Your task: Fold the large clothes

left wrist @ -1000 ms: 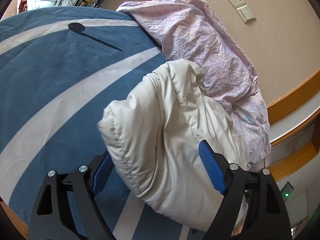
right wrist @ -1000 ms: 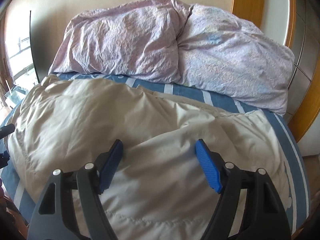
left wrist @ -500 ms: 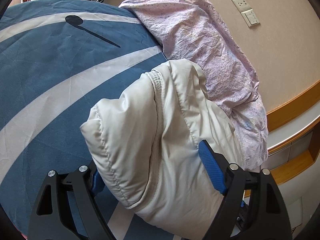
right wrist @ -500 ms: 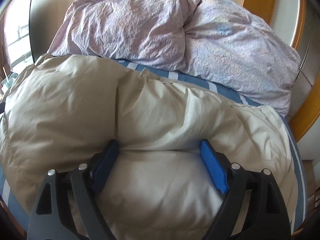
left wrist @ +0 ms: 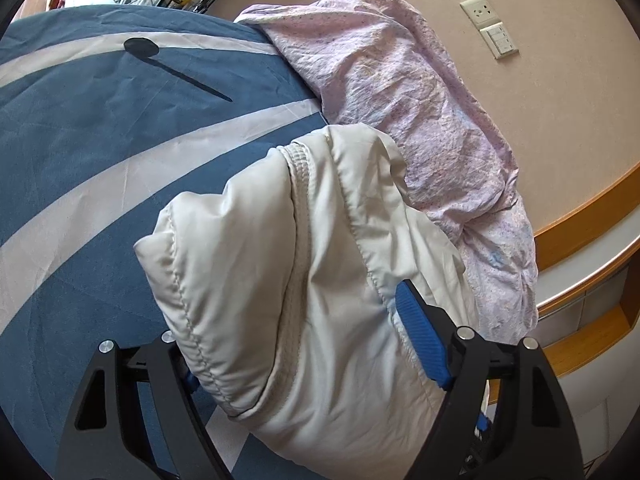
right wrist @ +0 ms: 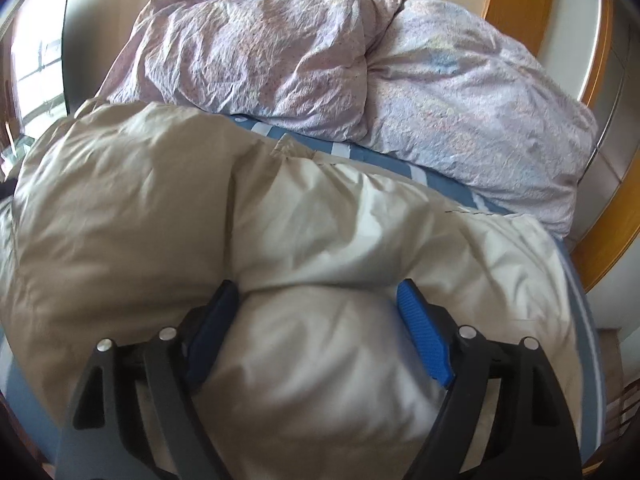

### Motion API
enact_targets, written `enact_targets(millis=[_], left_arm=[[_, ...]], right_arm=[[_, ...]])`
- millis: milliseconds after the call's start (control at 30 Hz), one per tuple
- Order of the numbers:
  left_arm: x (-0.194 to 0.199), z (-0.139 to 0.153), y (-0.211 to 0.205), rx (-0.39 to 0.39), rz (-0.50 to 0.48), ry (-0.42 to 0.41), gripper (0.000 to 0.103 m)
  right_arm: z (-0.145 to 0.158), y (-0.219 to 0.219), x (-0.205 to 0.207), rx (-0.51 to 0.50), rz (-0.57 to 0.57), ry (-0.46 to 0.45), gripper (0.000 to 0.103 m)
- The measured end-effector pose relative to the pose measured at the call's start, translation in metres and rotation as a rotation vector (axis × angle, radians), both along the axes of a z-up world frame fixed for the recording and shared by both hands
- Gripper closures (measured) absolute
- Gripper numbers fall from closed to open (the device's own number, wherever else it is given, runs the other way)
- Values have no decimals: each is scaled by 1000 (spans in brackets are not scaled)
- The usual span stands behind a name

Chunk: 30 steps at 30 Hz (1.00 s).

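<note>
Over the last second both claws advanced into the cream puffer jacket (right wrist: 168, 208), which lies bunched on the blue striped bedspread (left wrist: 80, 128) just below the lilac quilt (right wrist: 460, 92). The left claw (left wrist: 296, 352) stands spread wide, its padding bulging between the jaws where a second ago the near edge hung short of them. The right claw (right wrist: 316, 316) likewise straddles a fold, spread, not pinching. Judgement: grips are being set; no fold completed yet.
</note>
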<state>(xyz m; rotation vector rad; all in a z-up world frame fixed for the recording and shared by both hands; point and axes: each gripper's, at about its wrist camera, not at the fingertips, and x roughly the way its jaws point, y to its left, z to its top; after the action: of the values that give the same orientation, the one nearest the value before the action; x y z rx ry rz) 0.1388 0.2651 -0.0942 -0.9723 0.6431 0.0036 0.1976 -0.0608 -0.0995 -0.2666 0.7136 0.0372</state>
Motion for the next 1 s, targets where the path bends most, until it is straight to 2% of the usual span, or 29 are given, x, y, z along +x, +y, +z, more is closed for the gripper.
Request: enact_targets(millis=[67,233,367,667,767,867,1000], left_arm=[[0,3,-1,7,10,-7,29],[-4,29,-9,63,8,-94,55],[-4,50,-20,107,-18,-167,65],[-4,91,-60,211,-101,-308,73],[-4,110,-83,243,-169,-380,74],[-7,132,-118,275,-276,-484,74],[-9,148,-161,332,-365,-558,74]], right_arm=[[-4,3,3,-10,0,8,19],[-14,12,10,-54,-4,2,17],[-18,12,12,-64,1,2,17],[-23,17,14,-103,11,-14,17],[-23,17,15,-110,16,-13,18],[-23,16,16,-103,19,-10,18],[-17,5,16,-74,43,-6,18]])
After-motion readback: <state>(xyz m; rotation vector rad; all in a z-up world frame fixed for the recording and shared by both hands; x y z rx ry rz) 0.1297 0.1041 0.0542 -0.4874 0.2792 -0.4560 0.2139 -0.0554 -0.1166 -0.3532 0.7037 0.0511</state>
